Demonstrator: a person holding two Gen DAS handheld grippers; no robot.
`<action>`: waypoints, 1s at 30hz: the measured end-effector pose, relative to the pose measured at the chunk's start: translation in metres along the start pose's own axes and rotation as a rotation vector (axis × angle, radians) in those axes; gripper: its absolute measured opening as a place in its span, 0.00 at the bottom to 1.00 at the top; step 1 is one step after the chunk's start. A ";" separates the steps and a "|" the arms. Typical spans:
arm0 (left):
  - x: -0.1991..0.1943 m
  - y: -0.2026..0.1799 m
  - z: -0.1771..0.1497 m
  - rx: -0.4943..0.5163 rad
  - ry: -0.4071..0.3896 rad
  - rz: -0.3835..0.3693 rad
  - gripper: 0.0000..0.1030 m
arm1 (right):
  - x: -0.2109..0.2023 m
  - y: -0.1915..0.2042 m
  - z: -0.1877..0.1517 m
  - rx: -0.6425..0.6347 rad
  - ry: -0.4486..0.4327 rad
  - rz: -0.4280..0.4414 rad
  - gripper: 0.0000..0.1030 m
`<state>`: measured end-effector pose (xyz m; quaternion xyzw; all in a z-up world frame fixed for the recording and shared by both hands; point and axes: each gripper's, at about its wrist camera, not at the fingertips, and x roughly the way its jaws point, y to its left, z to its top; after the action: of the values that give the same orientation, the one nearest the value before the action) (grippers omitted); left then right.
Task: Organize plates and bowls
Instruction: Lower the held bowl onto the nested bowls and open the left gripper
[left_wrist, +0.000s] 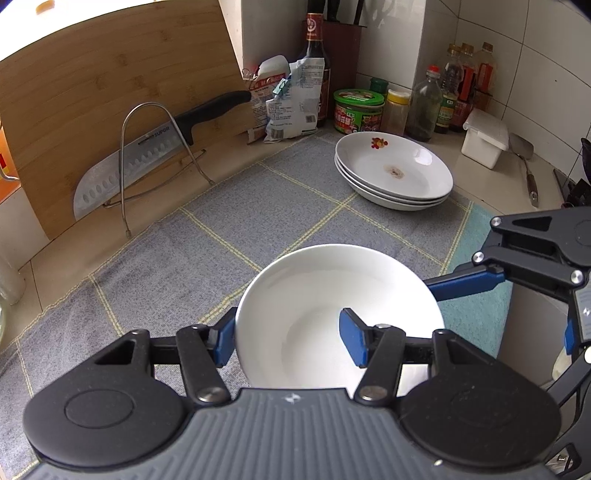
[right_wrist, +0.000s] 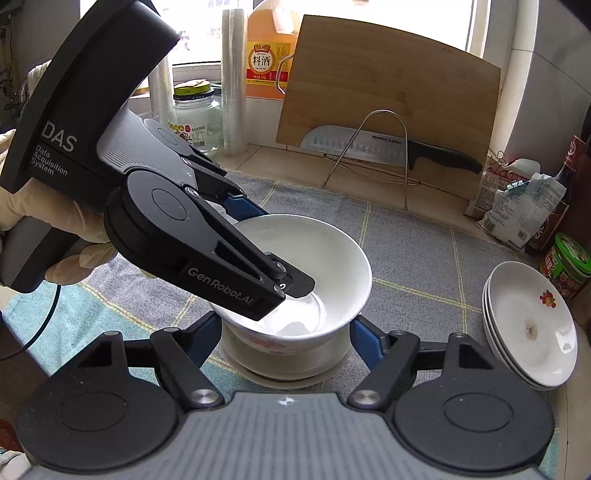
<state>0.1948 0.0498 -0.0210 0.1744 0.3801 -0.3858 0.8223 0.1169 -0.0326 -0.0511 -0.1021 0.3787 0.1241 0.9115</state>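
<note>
A white bowl (left_wrist: 332, 295) (right_wrist: 325, 258) sits in another bowl (right_wrist: 288, 358) on the grey checked cloth (left_wrist: 221, 236). My left gripper (left_wrist: 291, 338) is shut on the top bowl's near rim, one finger inside and one outside; it also shows in the right wrist view (right_wrist: 258, 258). My right gripper (right_wrist: 286, 339) is open, its blue fingers either side of the lower bowl, and it shows at the right of the left wrist view (left_wrist: 480, 280). A stack of three white plates (left_wrist: 395, 170) (right_wrist: 528, 325) lies on the cloth.
A wooden cutting board (left_wrist: 110, 103) leans on the wall with a cleaver in a wire rack (left_wrist: 147, 155). Sauce bottles (left_wrist: 458, 88), jars (left_wrist: 358, 110), a bag (left_wrist: 288, 99) and a white box (left_wrist: 484, 138) line the back. A metal spatula (left_wrist: 528, 170) lies at the right.
</note>
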 end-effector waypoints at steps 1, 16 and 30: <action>0.001 0.000 0.000 0.002 0.000 -0.003 0.55 | 0.000 0.000 -0.001 0.000 0.003 -0.001 0.78; 0.008 -0.001 -0.002 -0.002 0.015 -0.015 0.55 | 0.004 -0.003 -0.004 0.007 0.026 0.006 0.78; -0.007 -0.003 -0.003 0.002 -0.062 0.005 0.78 | -0.003 -0.006 -0.004 -0.002 -0.037 0.030 1.00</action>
<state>0.1879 0.0529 -0.0177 0.1640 0.3536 -0.3892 0.8346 0.1140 -0.0396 -0.0514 -0.0948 0.3632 0.1401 0.9162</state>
